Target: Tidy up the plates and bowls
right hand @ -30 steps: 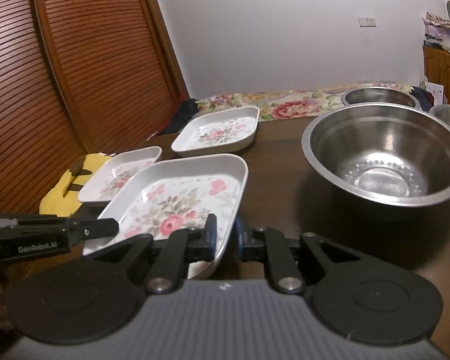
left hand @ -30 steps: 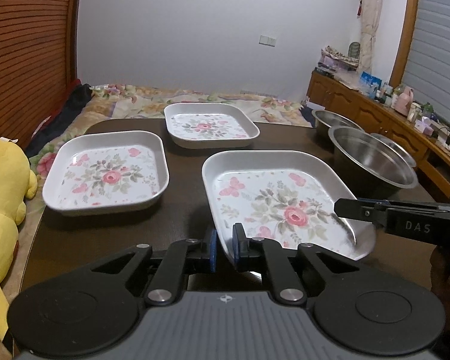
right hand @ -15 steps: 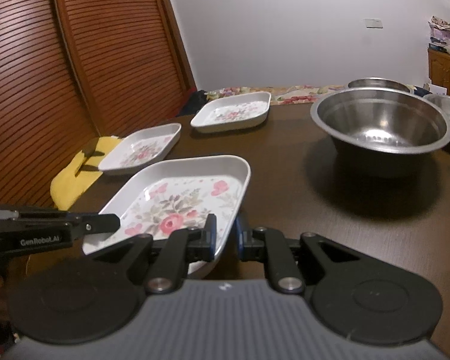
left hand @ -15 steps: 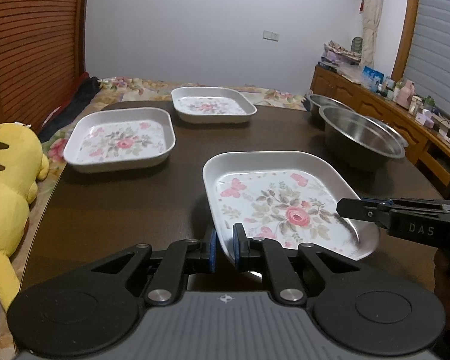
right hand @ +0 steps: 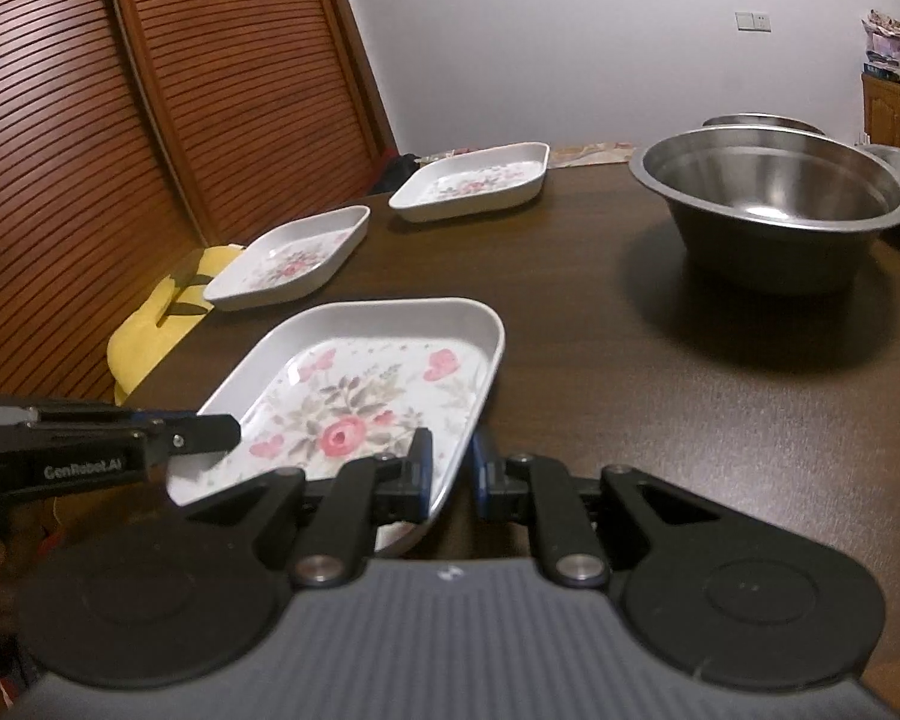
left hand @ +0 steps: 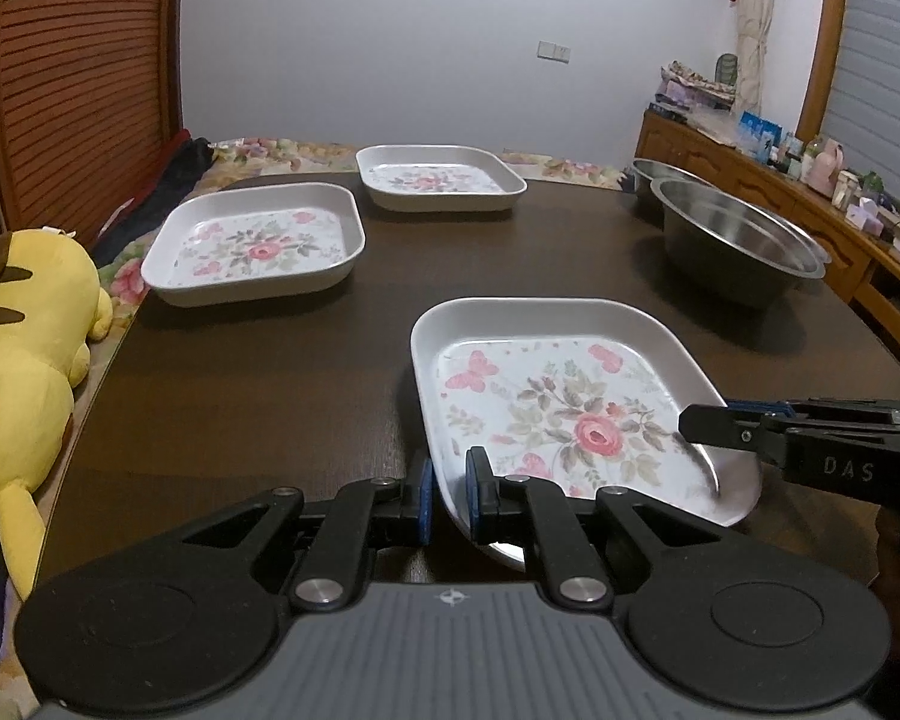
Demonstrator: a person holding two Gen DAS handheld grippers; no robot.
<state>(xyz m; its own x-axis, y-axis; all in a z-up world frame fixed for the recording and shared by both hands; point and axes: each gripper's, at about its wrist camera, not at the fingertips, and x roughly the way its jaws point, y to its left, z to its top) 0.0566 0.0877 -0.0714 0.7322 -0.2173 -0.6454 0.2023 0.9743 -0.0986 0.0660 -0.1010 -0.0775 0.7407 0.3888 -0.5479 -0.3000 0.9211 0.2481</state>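
Black left gripper (right hand: 210,429) marked "GenRobot.AI"; right gripper (left hand: 699,420) "DAS".

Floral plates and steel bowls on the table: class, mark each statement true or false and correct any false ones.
1. Both tongs grip the nearest floral plate, the left tongs and right tongs each pinching its rim. True.
2. Four floral plates are on the table. False: three show.
3. The plates are already stacked. False: the middle plate and far plate sit apart.
4. The large steel bowl looks empty. True.
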